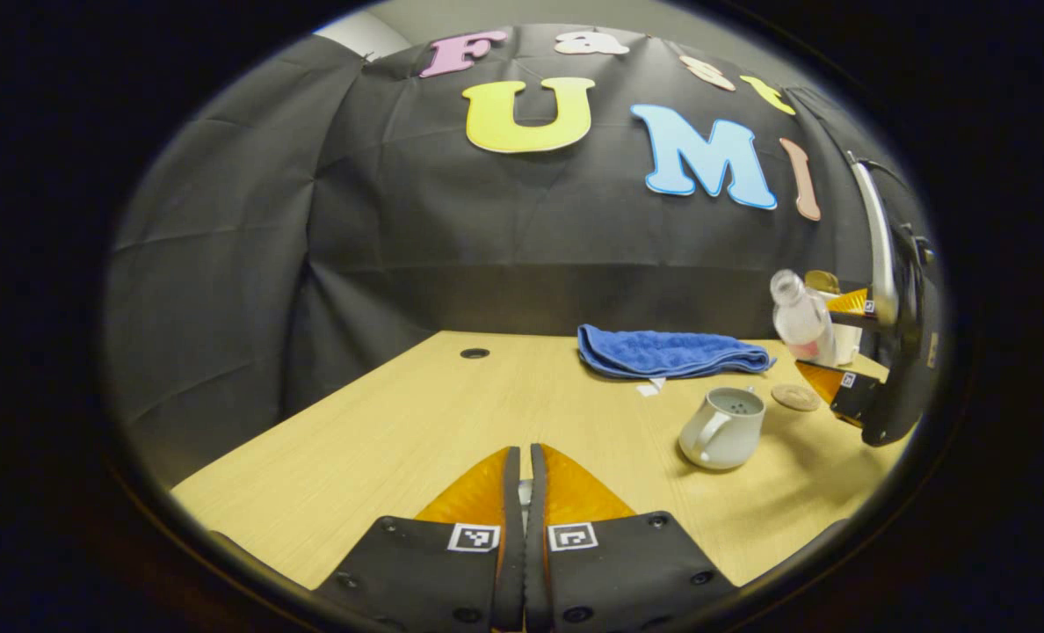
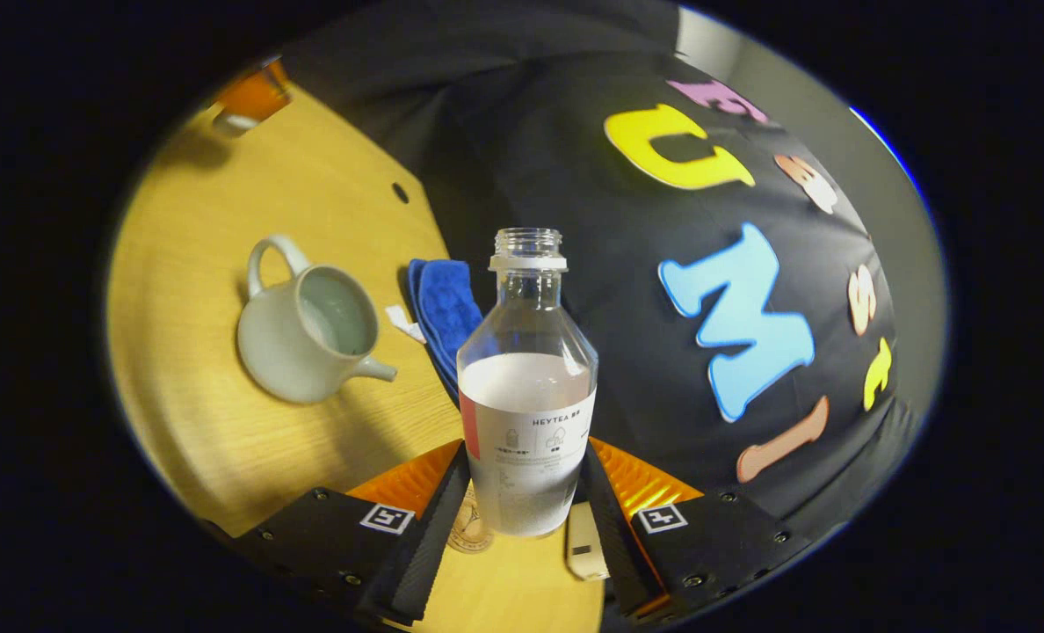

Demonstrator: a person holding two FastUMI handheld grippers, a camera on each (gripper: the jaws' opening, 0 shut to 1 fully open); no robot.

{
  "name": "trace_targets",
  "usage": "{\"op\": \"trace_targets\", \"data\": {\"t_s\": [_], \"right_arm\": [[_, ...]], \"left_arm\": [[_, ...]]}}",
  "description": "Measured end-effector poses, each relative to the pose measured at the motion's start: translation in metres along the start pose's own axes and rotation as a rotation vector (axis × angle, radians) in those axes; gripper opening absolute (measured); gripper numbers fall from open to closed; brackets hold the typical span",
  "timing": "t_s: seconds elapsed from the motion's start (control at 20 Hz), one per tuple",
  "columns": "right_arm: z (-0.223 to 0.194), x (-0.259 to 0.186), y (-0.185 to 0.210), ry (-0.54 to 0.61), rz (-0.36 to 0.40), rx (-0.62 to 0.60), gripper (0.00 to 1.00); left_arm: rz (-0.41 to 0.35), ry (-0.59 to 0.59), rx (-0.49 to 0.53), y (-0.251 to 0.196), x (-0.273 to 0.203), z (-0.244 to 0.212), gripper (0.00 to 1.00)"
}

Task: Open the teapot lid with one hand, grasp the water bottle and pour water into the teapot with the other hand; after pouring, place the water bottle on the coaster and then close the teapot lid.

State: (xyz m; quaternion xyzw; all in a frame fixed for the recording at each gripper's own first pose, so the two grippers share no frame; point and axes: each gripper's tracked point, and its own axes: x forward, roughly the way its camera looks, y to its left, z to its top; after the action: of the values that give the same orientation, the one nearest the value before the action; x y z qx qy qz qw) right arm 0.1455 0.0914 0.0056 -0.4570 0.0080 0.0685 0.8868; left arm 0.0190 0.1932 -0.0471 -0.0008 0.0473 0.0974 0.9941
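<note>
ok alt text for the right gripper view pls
The right tool grips an uncapped, partly filled water bottle above a wooden table. To its left stands a lidless white teapot, a folded blue towel beside it, and a coaster lies below the bottle.

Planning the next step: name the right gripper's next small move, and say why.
Probably lower the water bottle straight down onto the coaster: the right gripper holds it upright just above the coaster, and the open teapot already seems to hold water.
</note>
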Motion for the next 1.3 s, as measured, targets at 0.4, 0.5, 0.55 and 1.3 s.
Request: {"op": "trace_targets", "data": {"t_s": [0.4,0.5,0.55,1.3], "right_arm": [[-0.042,0.022,-0.009,0.061,0.035,0.582,0.77],[-0.048,0.027,-0.013,0.078,0.031,0.657,0.77],[-0.046,0.030,-0.018,0.079,0.030,0.689,0.77],[-0.070,0.039,-0.023,0.115,0.020,0.847,0.84]], "left_arm": [[0.002,0.005,0.004,-0.001,0.001,-0.001,0.07],[0.003,0.005,0.004,0.000,0.002,-0.001,0.07],[0.003,0.006,0.004,0.000,0.001,-0.001,0.07],[0.013,0.009,0.009,-0.001,0.003,-0.003,0.07]]}}
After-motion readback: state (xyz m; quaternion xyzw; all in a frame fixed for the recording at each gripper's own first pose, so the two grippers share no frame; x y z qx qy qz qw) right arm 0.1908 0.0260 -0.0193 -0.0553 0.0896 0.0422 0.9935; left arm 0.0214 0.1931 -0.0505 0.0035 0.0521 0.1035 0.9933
